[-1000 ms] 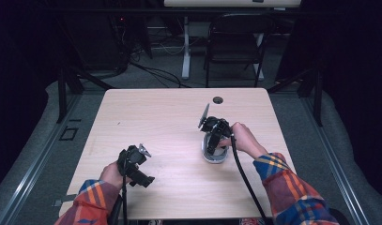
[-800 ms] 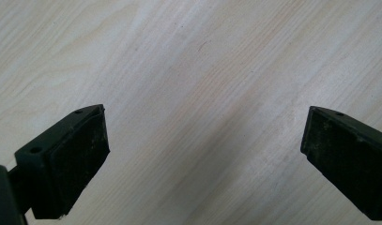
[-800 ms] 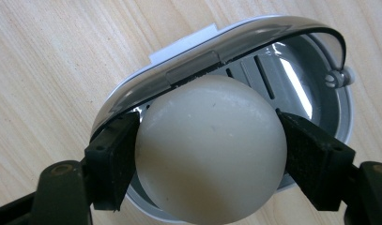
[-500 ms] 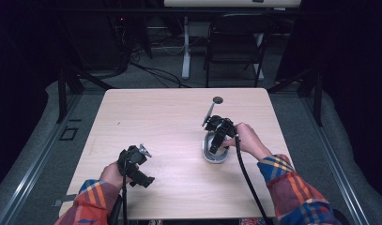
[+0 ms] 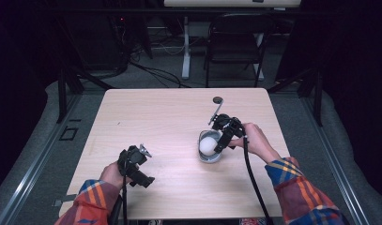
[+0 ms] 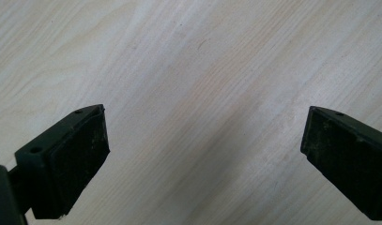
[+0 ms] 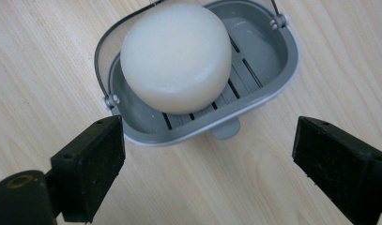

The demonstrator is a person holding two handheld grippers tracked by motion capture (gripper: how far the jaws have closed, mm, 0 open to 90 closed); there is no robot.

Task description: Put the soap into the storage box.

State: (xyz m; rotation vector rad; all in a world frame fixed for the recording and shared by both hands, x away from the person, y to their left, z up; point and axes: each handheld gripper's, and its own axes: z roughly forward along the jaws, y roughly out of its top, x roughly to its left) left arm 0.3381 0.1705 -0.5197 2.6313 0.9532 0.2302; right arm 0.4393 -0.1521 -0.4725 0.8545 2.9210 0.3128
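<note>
The table (image 5: pixel 146 122) lies bare across its whole left half and along the near edge, so a hand passes freely there. At about three o'clock from the centre the grey soap dish (image 5: pixel 210 151) with the round white soap (image 5: pixel 208 144) in it blocks the way, and the right gripper (image 5: pixel 223 140) hangs just over its right rim, jaws apart. A small dark disc (image 5: pixel 217 99) sits at one o'clock near the far edge. The left gripper (image 5: pixel 141 174) occupies seven o'clock.
</note>
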